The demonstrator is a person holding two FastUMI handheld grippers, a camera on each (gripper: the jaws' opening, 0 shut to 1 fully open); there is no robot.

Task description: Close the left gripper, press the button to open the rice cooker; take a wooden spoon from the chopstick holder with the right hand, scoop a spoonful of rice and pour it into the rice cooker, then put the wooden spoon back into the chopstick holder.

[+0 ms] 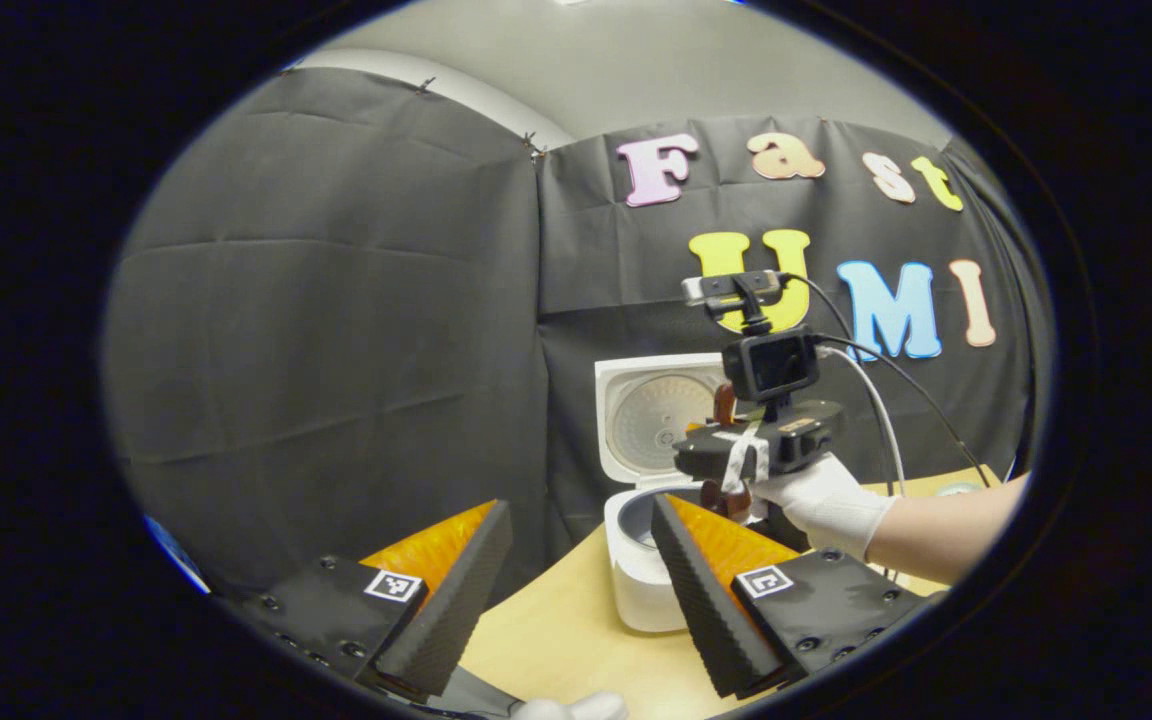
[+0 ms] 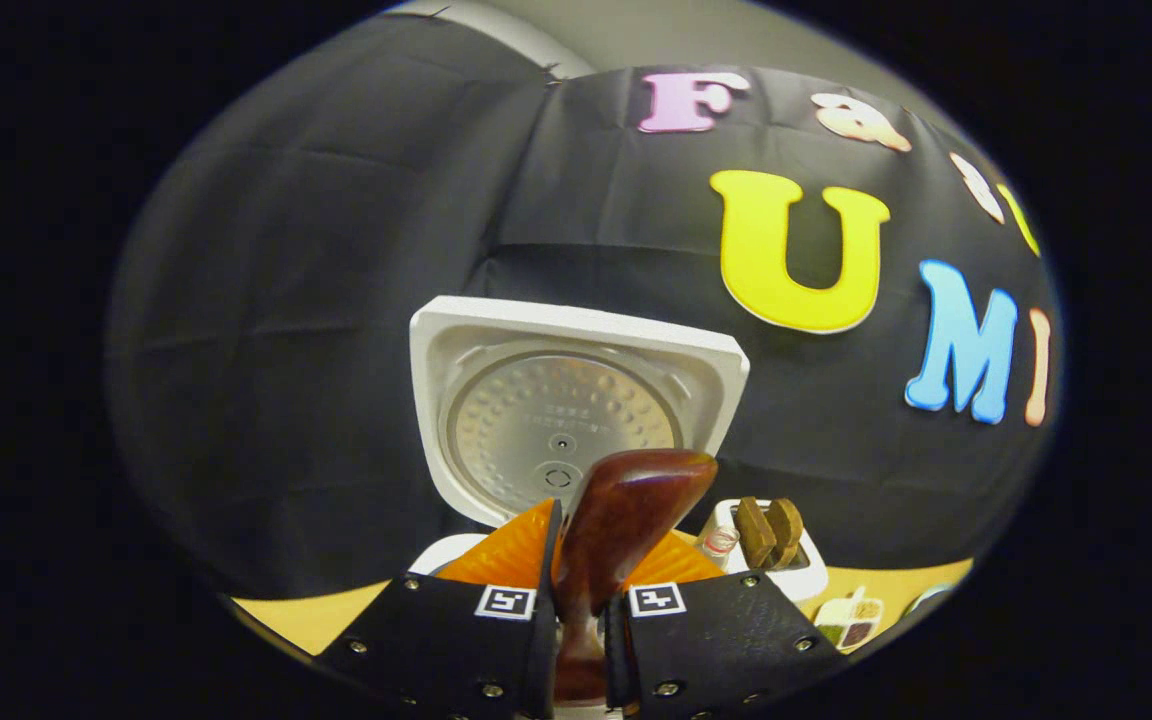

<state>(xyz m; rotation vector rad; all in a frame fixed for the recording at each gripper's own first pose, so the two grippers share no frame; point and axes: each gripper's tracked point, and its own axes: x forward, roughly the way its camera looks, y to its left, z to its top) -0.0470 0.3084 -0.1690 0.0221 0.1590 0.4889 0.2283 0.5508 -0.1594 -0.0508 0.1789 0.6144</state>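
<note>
Gripping wooden spoon [image 2: 626, 520] over rice cooker [image 2: 566, 400]

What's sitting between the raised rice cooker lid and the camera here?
In the right gripper view, the wooden spoon, clamped by the right gripper, stands before the lid.

Light wooden tabletop [image 1: 556, 630]; small clear glass jar [image 2: 721, 541] far right; divided tray of mixed grains [image 2: 848, 618] near right edge.

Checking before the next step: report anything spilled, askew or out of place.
Nothing stands out. The rice cooker stands with its lid up, the wooden spoon is clamped in the right gripper, and no spilled rice shows on the table.
</note>
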